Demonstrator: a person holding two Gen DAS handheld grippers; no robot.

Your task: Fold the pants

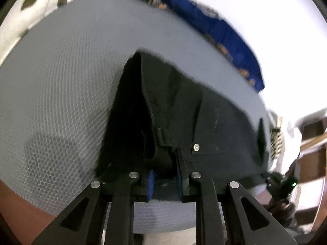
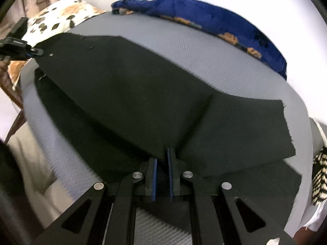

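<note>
Here the black pants (image 2: 126, 85) lie partly lifted off the grey mattress (image 2: 204, 49), the left tool (image 1: 164, 163) clamping the waistband, the right tool (image 2: 162, 159) clenched on a fold at the near edge.

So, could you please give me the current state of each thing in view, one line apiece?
Black pants: partly lifted off the grey mattress, one layer raised over the layer below.
Left gripper: jaws closed on the waistband near a rivet.
Right gripper: jaws shut on the pants' edge.
Blue blanket: bunched along the far edge.
</note>
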